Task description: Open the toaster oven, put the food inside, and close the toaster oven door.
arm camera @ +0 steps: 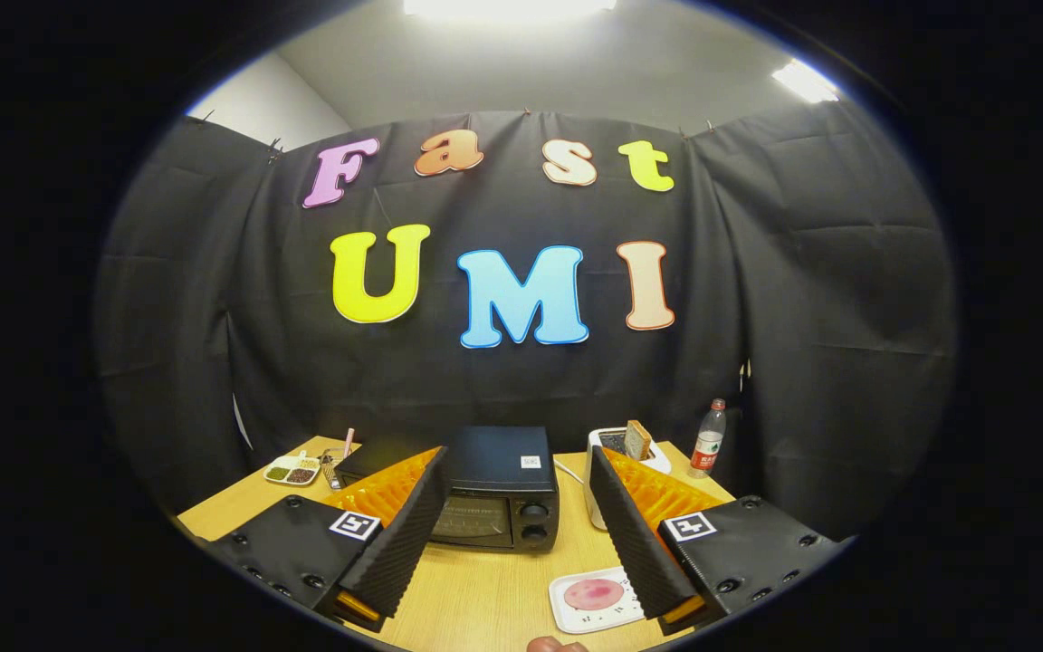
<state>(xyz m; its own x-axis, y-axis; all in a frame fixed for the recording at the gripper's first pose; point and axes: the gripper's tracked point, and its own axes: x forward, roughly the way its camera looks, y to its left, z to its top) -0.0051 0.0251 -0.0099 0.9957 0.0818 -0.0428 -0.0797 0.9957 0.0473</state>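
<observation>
Fingertip-like bit of a hand (pixel 556 645) at bottom centre of frame, too cropped to say more. Gripper (pixel 517 489) in lower centre, fingers (pixel 399 543) spread wide, holding nothing, bare wooden table (pixel 476 593) between them. White plate (pixel 596 599) with a round pink slice of food (pixel 594 594) lower centre-right, flat on table, just inside the right finger and partly hidden by it. Black oven (pixel 499 489) centre frame, beyond the fingers and between them, door shut, two knobs (pixel 533 522) on its right side, small white sticker on top. White toaster (pixel 617 466) right of oven, a brown slice of bread (pixel 637 440) standing in its slot, lower body hidden behind right finger. Clear bottle (pixel 708 440), red cap, upright near the table's far right corner. Small white dish (pixel 292 471) with green and brown contents on far left of table, a pink-handled utensil (pixel 347 444) just beside it; kind cannot be told. Black cloth wall (pixel 802 317) behind all, ceiling lights (pixel 508 7) at top.
</observation>
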